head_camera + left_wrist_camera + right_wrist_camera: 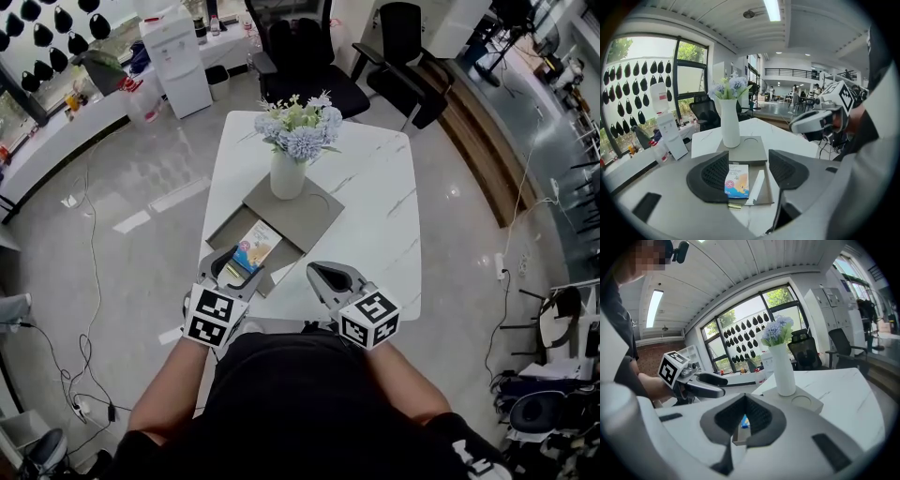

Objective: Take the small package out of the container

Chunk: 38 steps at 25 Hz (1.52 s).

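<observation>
Head view is showing a white marbled bench point(375, 216) on glossy floor point(141, 187) beside office chairs point(309, 66); small package point(255, 248) is lying in the container point(223, 232), between the released jaws of the left gripper point(236, 265); right gripper point(323, 275) is holding its jaws clenched, empty.

I see the small package point(255, 248) lying in the container point(225, 232) at the table point(375, 216) front edge; the vase point(288, 173) stands just behind.
</observation>
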{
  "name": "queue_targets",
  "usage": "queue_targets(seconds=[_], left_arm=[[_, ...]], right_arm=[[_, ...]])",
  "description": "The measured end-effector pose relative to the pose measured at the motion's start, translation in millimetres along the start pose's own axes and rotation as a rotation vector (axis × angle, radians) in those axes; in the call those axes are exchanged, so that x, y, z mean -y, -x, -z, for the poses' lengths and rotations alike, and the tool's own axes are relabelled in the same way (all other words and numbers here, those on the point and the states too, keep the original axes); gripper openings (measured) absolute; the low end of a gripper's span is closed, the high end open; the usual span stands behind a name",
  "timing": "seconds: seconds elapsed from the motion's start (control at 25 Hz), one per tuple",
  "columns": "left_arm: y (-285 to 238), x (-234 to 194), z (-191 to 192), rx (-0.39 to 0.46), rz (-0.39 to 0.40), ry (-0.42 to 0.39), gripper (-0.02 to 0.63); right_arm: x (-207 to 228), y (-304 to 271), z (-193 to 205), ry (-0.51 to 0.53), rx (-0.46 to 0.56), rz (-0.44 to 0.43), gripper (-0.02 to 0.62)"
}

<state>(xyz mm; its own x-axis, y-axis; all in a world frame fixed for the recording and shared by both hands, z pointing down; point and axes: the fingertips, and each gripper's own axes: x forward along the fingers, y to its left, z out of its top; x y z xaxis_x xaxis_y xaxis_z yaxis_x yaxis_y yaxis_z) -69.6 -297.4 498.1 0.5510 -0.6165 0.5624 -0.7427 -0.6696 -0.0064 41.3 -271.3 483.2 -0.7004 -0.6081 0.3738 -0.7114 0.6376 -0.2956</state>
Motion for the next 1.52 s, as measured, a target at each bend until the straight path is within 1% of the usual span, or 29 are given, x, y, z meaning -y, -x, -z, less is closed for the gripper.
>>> queue_targets(seconds=[0.28,0.56,0.68,0.84,1.04,1.4,1.52], left_arm=[[-20.0,-10.8,7.2,-0.041,-0.001,-0.04,0.324],[-45.9,-19.1,15.4,-0.102,0.019,-0.095,0.351],[-62.1,-20.2,24.5,-0.156,0.039,-0.109,0.37],[-84.0,-19.3,43.5,-0.25,0.066,-0.153,0.397],[-110.8,-23.7,69.8,-0.338,0.09,-0.145,0.408],[-154.8,-33.2,110.9,-0.458,0.091,-0.103,0.414],[-165.0,-32.7,122.2,-0.509,0.107,-0.111,0.419]], right_arm=[[5.3,-7.3,5.7,-0.017,-0.024,0.0,0.0],[17.0,-13.5,12.2,-0.04,-0.051,0.004,0.0],[23.5,-15.4,15.2,-0.051,-0.062,0.01,0.0],[29.7,-15.9,19.2,-0.077,-0.07,0.017,0.0],[38.6,-18.0,28.6,-0.108,-0.089,0.023,0.0],[50.9,-23.7,44.0,-0.145,-0.13,0.021,0.0],[53.6,-24.3,47.0,-0.159,-0.135,0.022,0.0]])
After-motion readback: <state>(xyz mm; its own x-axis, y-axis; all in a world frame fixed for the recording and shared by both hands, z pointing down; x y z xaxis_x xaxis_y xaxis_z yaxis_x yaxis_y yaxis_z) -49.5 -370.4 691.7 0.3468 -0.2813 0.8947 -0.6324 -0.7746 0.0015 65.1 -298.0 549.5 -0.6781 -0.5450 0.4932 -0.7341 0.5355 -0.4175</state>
